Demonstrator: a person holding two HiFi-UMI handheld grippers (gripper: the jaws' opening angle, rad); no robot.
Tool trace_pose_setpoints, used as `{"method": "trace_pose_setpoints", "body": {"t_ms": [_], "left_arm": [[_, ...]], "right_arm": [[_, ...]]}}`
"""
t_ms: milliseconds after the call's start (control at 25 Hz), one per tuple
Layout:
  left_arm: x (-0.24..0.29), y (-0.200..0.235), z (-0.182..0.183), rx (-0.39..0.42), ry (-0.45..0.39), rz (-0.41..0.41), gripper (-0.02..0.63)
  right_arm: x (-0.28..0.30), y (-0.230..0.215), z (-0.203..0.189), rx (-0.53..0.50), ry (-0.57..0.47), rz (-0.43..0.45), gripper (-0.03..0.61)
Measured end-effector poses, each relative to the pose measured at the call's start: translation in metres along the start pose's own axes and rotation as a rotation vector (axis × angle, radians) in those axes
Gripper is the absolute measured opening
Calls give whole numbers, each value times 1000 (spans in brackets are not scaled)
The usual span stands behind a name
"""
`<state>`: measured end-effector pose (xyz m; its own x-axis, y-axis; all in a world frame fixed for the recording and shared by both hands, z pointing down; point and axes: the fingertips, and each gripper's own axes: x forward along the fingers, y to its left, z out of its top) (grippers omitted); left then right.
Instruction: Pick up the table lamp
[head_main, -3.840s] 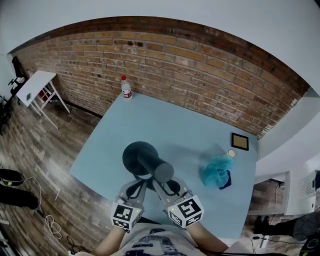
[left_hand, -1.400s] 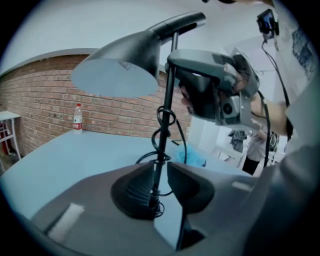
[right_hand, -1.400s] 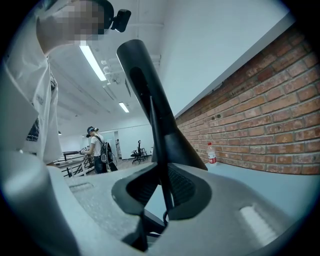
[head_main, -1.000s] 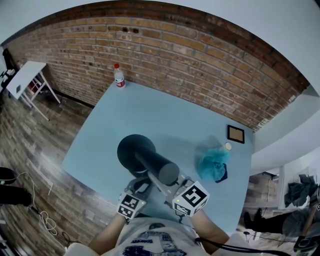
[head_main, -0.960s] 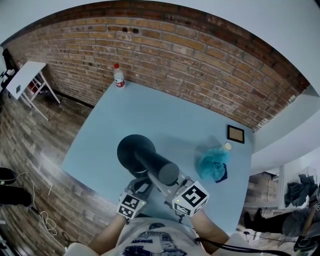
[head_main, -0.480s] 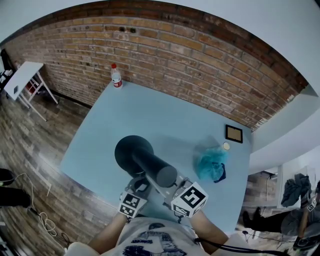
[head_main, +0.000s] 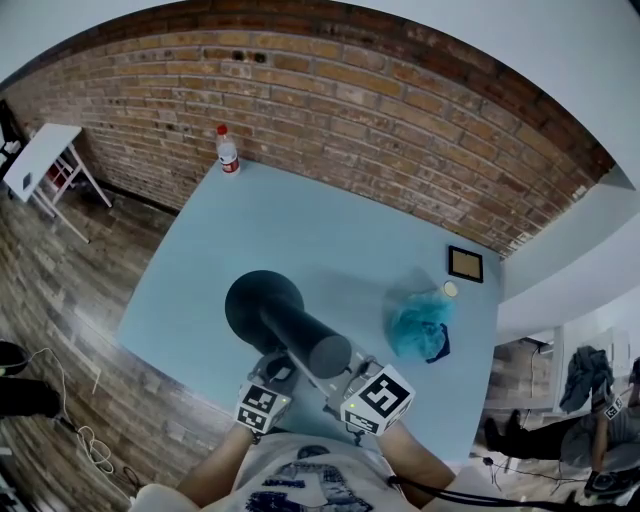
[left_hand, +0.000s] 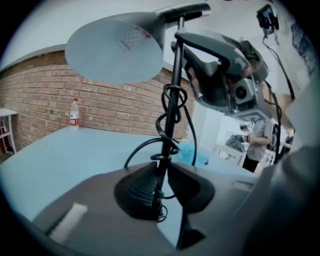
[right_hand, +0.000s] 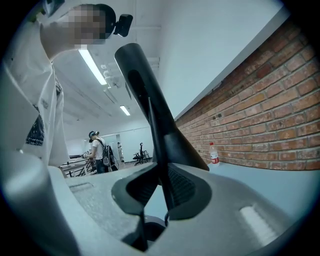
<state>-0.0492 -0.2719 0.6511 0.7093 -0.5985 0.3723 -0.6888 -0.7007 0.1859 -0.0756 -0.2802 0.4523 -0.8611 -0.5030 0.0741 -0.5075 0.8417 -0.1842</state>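
2 hand-held tools are clenched on the dark grey table lamp (head_main: 290, 325), which is over the near part of the pale blue desk (head_main: 330, 230), right in front of the person. The left tool (head_main: 280, 370) pinches the thin black stem (left_hand: 172, 100) low down, where the black cord (left_hand: 186, 117) coils round it. The right tool (head_main: 338, 378) grips the same stem higher up, close under the lamp head, pads tight against it. The wide round shade (left_hand: 115, 47) faces down over the desk. Whether the base touches the desk I cannot tell. A clear plastic bottle with a red cap (head_main: 228, 150) stands at the far corner by the red brick wall (head_main: 350, 100). A crumpled teal cloth (head_main: 415, 325) lies right of the lamp, with 1 small dark-framed square (head_main: 465, 263) beyond it.
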Motion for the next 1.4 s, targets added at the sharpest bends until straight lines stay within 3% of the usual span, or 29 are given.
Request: {"method": "trace_pose_setpoints", "body": {"t_ms": [800,1400], "left_arm": [[0,-1,2,82,-22,35,40],[-10,-9,-1,91,-9,18,38]], "right_arm": [[-2,0,0,-12,-17,0,46],[-8,5,2,11,-15,15,44]]}}
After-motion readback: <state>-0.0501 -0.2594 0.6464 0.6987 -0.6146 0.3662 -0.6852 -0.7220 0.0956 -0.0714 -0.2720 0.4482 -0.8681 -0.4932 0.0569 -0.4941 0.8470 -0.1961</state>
